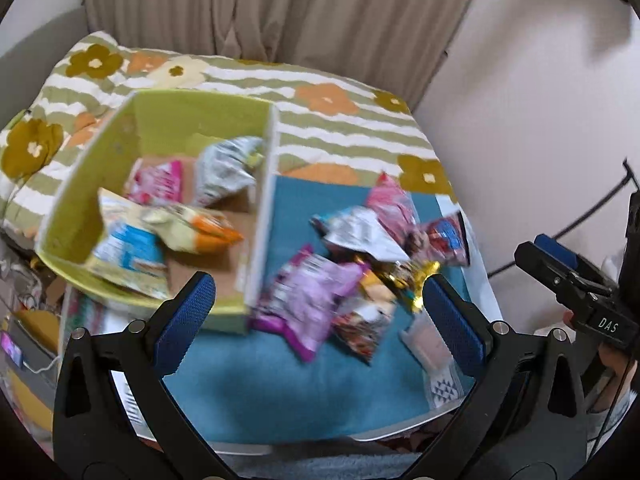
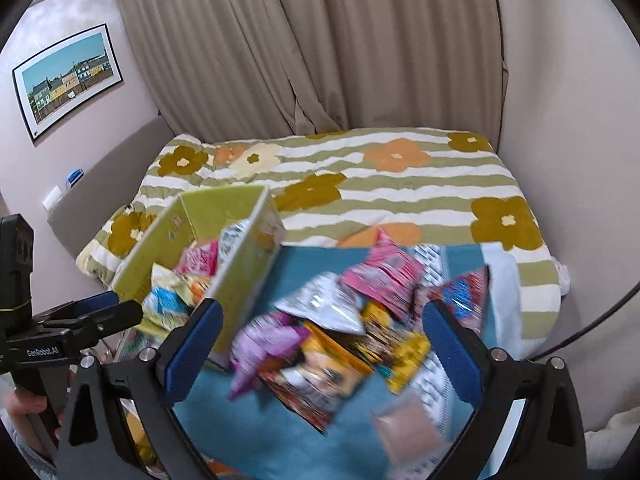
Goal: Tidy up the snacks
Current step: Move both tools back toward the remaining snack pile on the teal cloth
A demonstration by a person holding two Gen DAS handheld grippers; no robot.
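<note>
The snacks are split into two bunches: four packets sit inside the green box (image 1: 168,128), namely a pink one (image 1: 158,186), a silver one (image 1: 224,170), an orange and cream one (image 1: 196,226) and a light blue one (image 1: 128,254), all lying on the brown cardboard floor of the box. The rest are a loose pile on the blue mat (image 1: 280,380) just right of the box, and it's blurry enough that I can only count roughly seven there: a purple packet (image 1: 308,296) nearest the box wall, a silver-white one (image 1: 356,236) behind it, a pink one (image 1: 390,204) at the far side, a red and blue one (image 1: 448,238) far right, a gold wrapper (image 1: 416,276), a red-orange packet (image 1: 364,328) at the near edge, plus a pale flat packet (image 1: 430,340) lying apart, near right. Left gripper (image 1: 316,324) has its blue pads spread wide, nothing between them, hovering over the near corner of the box and the purple packet. Right gripper (image 2: 320,354) is also wide apart and empty, above the pile, and can't tell if it touches anything. Box and mat rest on a white table (image 1: 490,292) against a bed with a green striped flower quilt (image 2: 400,192), beige curtains (image 2: 320,40) behind, one framed picture (image 2: 68,80) on the left wall.
</note>
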